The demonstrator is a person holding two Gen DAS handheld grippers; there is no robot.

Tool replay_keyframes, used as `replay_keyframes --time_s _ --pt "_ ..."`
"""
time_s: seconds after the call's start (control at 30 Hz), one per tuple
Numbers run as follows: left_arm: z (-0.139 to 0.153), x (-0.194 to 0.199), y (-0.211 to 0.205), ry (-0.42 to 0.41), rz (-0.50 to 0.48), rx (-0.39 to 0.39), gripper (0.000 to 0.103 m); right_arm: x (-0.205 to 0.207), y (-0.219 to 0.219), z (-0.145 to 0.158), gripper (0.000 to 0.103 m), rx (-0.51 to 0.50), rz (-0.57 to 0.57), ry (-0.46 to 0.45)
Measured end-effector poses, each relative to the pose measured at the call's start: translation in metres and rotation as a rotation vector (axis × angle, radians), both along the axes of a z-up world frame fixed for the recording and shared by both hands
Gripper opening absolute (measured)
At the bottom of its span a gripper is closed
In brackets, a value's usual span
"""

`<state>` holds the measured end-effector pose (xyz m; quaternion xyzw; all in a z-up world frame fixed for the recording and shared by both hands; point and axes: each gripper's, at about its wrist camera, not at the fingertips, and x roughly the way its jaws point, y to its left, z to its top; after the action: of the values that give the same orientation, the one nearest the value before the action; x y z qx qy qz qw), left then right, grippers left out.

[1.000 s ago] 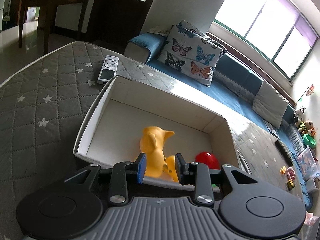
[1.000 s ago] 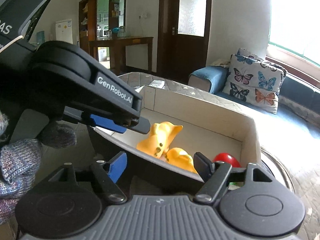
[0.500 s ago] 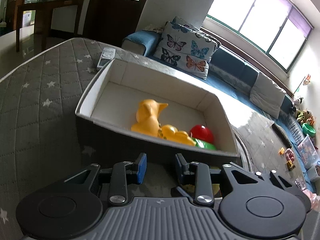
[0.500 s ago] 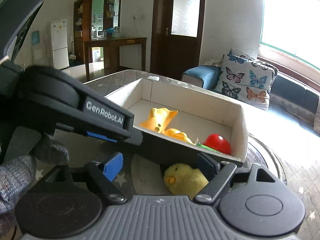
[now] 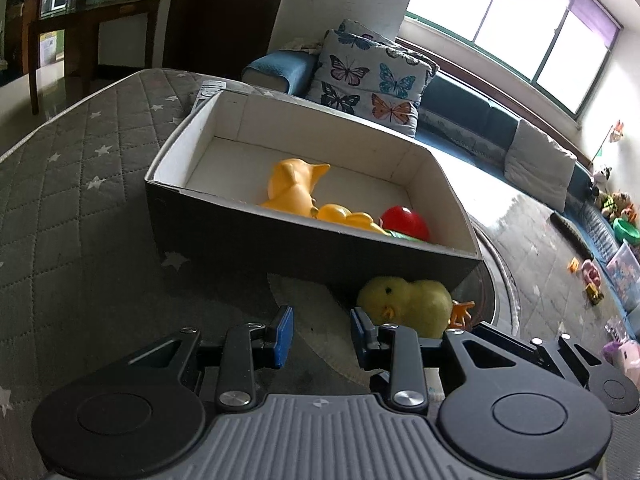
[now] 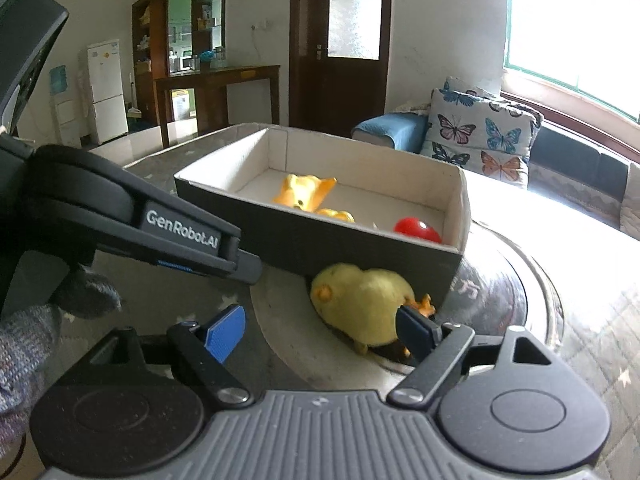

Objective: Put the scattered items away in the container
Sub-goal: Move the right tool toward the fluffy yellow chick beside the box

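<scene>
The yellow plush chick (image 6: pixel 362 304) lies on the quilted surface (image 5: pixel 80 200) just outside the dark box (image 5: pixel 280 240), touching its near wall at the right corner. Inside the box sit a yellow toy dog (image 5: pixel 296 192) and a red ball (image 5: pixel 405 221). The right tongs (image 6: pixel 320 330) gape wide, their right pad against the chick's side. The left tongs (image 5: pixel 320 334) stand partly open and empty, just left of the chick.

"GenRobot.AI" in white on left claw (image 6: pixel 182 232) arm
</scene>
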<state>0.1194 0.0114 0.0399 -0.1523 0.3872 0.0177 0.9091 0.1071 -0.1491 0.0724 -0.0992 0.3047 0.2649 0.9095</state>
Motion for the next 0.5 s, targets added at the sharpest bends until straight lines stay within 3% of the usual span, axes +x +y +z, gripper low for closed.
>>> replay_keyframes --time_s 0.5 --pt "-0.014 -0.007 -0.015 0.032 -0.054 0.016 0.034 -0.005 -0.023 -0.018 0.085 0.013 -0.047 0.04"
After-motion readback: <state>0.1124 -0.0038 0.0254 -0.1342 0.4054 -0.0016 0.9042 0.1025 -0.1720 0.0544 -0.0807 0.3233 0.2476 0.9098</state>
